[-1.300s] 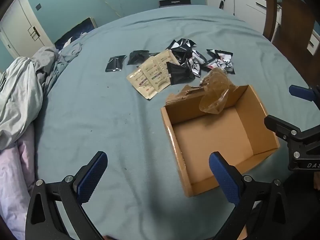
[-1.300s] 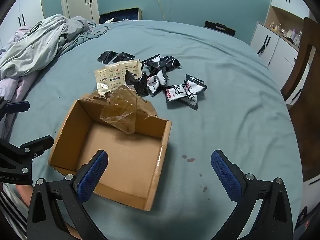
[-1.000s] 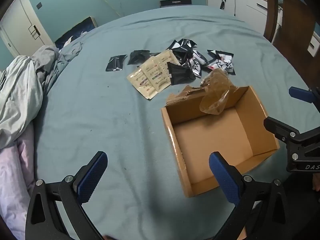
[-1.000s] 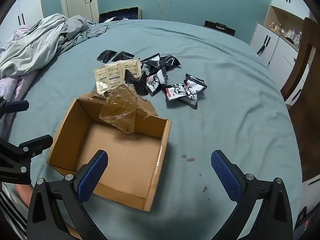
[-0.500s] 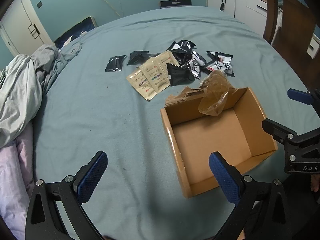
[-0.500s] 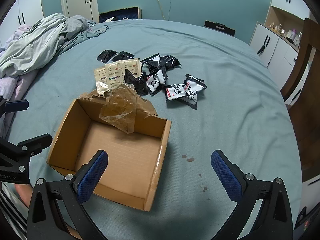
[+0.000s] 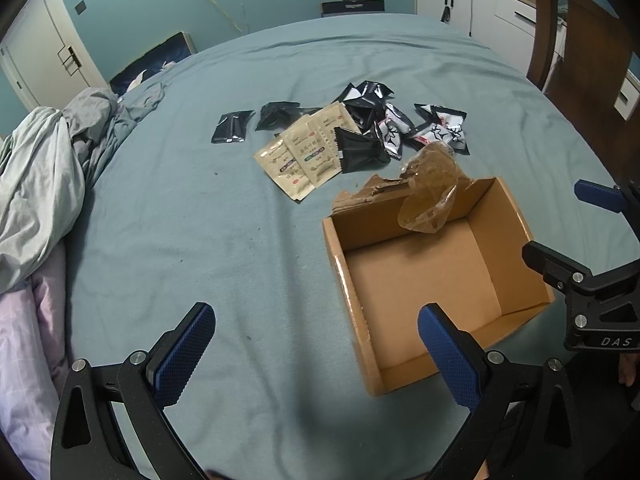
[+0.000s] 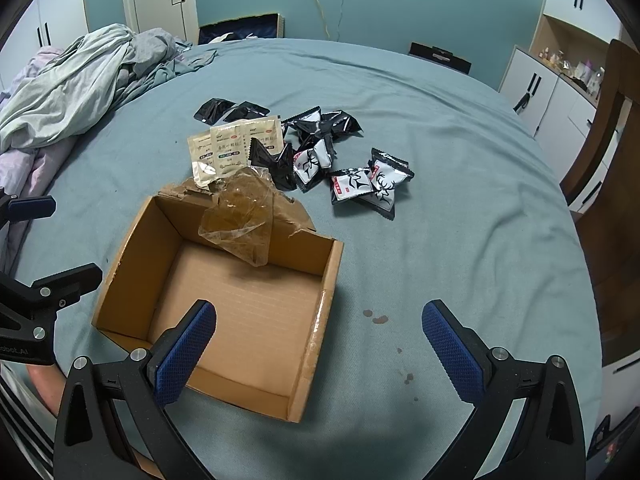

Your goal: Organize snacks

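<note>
Left tool (image 7: 316, 350) wide, empty, beside cardboard box (image 7: 532, 240), right tool (image 8: 320, 346) wide, empty, over it

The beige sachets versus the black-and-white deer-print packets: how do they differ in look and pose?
The beige sachets are flat, pale rectangles fanned in an overlapping row; the deer-print packets are puffy pillow packs with black ends and white faces, heaped loosely. The sachets lie just beyond the cardboard box's torn far flap, the deer packets off to its right. Both rest on the bed, outside the box.

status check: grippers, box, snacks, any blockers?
Left gripper and right gripper open, empty. Cardboard box empty; snack packets loose on the bed beyond it. Crumpled tape hangs over the box's far wall.
</note>
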The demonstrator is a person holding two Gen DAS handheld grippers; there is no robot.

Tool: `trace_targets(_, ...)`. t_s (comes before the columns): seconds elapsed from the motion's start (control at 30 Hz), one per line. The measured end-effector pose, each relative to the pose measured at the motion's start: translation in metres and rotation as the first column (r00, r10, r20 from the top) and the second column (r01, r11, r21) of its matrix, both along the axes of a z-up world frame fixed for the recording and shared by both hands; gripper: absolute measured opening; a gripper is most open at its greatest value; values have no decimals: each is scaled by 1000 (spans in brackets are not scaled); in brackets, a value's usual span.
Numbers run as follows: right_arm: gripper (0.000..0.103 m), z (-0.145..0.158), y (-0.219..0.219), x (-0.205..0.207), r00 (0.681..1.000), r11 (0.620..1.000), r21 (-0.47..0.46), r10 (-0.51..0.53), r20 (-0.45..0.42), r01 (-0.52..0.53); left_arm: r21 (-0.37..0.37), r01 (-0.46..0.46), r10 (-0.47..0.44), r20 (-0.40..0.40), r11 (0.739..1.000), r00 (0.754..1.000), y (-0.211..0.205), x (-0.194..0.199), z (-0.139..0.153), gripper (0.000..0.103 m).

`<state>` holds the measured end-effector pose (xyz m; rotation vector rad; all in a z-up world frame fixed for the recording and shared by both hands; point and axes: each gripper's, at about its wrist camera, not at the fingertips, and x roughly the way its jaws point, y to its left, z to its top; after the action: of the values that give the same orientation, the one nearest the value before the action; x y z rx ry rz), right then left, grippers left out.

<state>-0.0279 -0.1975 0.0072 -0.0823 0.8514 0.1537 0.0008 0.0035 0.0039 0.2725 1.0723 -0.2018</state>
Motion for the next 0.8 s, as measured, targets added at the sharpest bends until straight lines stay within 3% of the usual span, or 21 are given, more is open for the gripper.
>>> trace_targets(0.8, 103, 1, -13, 18, 999, 996, 85, -21, -38, 24, -22, -18, 18, -39, 1000, 999, 0, 12, -6, 103)
